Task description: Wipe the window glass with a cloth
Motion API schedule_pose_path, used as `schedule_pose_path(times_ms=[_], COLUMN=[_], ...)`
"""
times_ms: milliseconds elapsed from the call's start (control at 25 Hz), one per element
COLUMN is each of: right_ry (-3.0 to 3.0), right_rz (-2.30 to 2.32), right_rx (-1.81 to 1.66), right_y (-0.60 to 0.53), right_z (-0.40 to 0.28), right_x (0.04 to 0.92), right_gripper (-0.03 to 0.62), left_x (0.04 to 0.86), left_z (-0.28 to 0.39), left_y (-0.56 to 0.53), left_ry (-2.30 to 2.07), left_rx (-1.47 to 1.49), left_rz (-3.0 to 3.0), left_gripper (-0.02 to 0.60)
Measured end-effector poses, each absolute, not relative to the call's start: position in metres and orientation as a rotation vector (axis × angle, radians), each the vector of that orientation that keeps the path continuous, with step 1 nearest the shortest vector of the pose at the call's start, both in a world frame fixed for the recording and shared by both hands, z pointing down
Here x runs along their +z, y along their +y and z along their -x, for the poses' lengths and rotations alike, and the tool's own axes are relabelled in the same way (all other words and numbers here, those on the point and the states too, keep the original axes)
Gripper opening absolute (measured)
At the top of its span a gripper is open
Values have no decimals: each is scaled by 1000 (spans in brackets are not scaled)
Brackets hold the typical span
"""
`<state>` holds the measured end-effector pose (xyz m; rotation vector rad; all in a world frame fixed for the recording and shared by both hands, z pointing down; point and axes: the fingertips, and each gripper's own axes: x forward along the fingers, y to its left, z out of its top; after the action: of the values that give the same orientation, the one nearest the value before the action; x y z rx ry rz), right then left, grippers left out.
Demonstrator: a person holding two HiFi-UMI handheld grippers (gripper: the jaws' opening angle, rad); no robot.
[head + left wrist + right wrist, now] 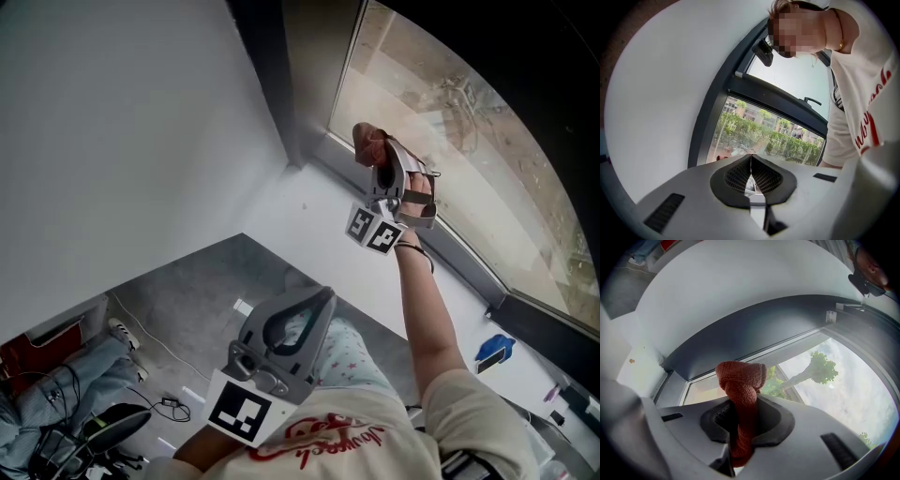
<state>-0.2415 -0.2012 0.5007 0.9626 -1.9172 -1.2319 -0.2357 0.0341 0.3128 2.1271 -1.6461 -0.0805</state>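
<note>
Right gripper (375, 161) clamped on red cloth (369, 142), held up at the corner of the window glass (459, 112).
Left gripper (317, 302) jaws closed, empty, low over the lap. Dark frame (298, 141) is just left of the cloth, with open glass to the right. Blue item (494, 350) on the sill (319, 225), well apart.

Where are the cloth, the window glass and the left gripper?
cloth (740, 376), right gripper view, its bunched top.
window glass (469, 141), head view, bare pane.
left gripper (751, 163), left gripper view, where its shut fingertips meet.
</note>
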Motion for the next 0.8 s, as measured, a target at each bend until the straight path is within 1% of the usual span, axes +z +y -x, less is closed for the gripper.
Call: schedule_pose_path(times_ms=[320,520,800], right_ry=[-1928,-1899,-1889], right_rz=[-868,-828,-792], right_rx=[-1136,-1165,-1121], right_y=[-203,-203,-207], right_z=[241,243,245], right_x=[554,569,598], right_gripper=[72,72,72], left_x=[319,321,326], left_z=[237,240,238], left_y=[33,37,41], left_ry=[-1671,-1695,-1709], left_rx=[-81,-73,-70], left_rz=[-2091,-2069,-2044], left_gripper=[21,21,21])
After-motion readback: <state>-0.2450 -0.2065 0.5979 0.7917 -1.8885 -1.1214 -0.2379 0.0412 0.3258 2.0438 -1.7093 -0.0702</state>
